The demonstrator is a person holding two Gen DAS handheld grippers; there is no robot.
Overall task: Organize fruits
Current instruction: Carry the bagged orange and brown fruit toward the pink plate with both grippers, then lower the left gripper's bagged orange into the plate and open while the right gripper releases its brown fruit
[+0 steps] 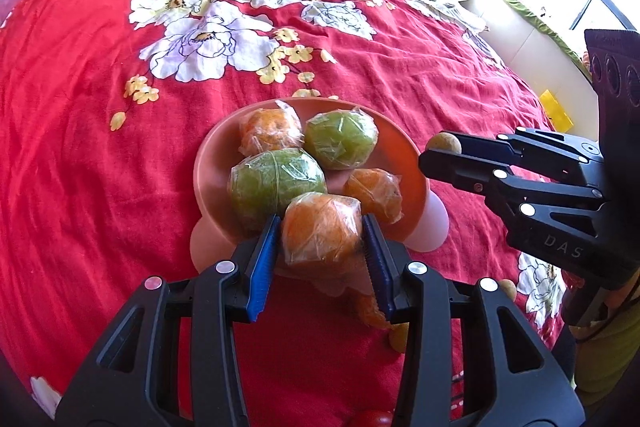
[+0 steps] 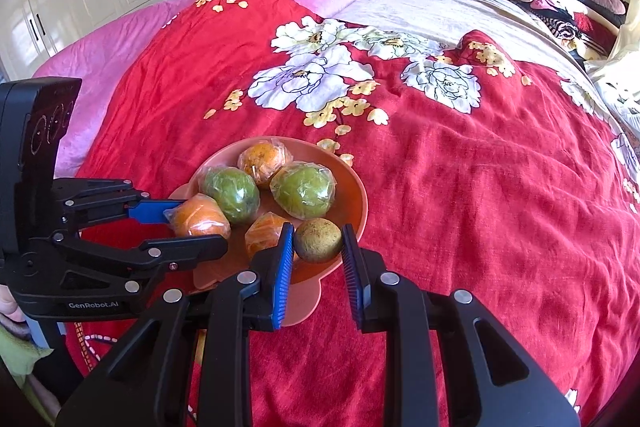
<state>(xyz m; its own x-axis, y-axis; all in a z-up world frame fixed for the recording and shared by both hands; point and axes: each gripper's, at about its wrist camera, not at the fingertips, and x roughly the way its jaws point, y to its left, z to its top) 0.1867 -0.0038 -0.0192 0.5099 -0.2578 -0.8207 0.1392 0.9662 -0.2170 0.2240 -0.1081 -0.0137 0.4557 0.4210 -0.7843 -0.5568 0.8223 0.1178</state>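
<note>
Left claw [image 1: 322, 227] is clamped on a wrapped orange [image 1: 320, 227] over the bowl [image 1: 208, 163]; right claw [image 2: 318, 247] grips a brown fruit [image 2: 318, 239] at its rim.

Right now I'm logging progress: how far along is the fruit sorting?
Four wrapped fruits already sit in the orange bowl. In hand: the left gripper holds a wrapped orange over the rim, and the right gripper holds a brownish fruit. A few small fruits lie on the red blanket.
</note>
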